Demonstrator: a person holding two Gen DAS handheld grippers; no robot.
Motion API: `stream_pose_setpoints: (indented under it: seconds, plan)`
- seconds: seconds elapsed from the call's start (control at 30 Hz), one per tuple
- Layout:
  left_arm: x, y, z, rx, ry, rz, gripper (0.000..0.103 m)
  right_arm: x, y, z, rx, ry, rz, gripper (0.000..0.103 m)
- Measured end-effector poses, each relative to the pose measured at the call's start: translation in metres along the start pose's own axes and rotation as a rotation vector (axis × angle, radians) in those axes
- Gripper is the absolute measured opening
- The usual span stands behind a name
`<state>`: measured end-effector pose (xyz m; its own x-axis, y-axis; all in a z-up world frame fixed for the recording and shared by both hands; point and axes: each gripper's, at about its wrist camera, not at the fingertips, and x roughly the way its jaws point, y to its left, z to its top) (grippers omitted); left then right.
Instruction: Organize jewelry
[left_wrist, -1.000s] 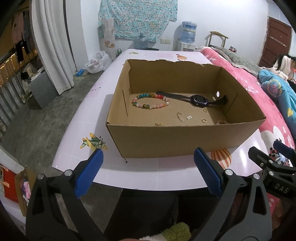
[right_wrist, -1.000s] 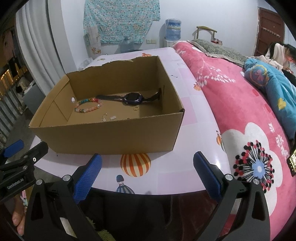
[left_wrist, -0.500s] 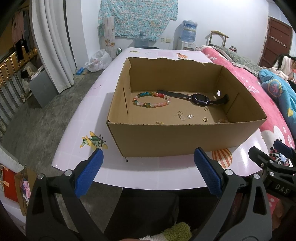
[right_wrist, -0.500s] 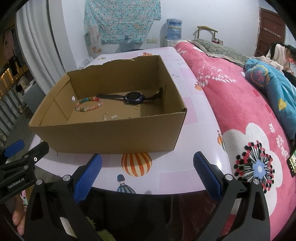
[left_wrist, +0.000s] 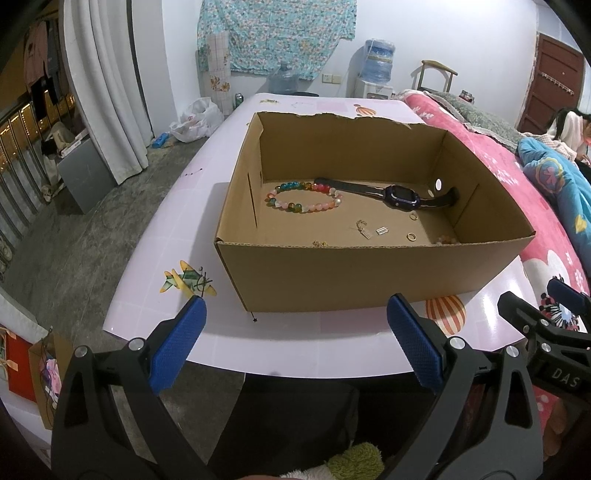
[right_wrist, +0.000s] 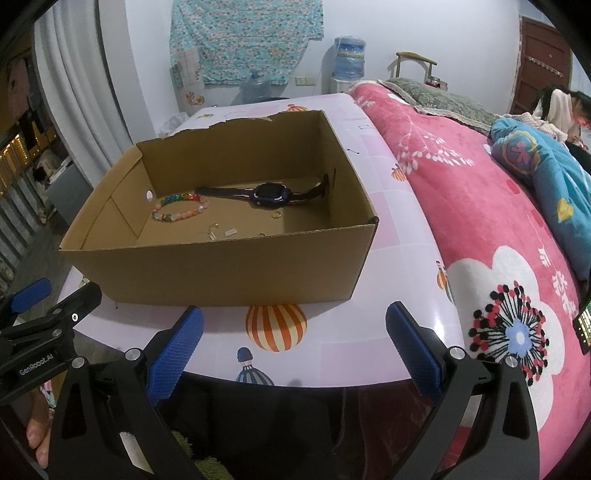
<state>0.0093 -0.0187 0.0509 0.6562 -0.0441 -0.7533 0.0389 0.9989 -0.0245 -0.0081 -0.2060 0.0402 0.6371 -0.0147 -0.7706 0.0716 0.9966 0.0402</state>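
An open cardboard box stands on a pink table. Inside lie a multicoloured bead bracelet, a dark watch, gold rings and small metal pieces. My left gripper is open and empty, held in front of the box's near wall. My right gripper is open and empty, near the table's front edge by the box's right corner.
A pink floral blanket covers the bed on the right, with a blue blanket beyond. A person sits at the far right. White curtains and water bottles stand behind. The floor drops off left of the table.
Both grippers have drifted slightly, so the box looks a little different in each view. Both stay open and empty. Nothing in the box has moved.
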Motion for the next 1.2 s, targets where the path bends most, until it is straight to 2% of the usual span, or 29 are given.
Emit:
stream_pose_setpoints:
  seconds: [1.2]
  plan:
    - [-0.0011, -0.0013, -0.0018, 0.004, -0.006, 0.005, 0.095, 0.0012, 0.0021, 0.0013, -0.008, 0.003, 0.008, 0.096]
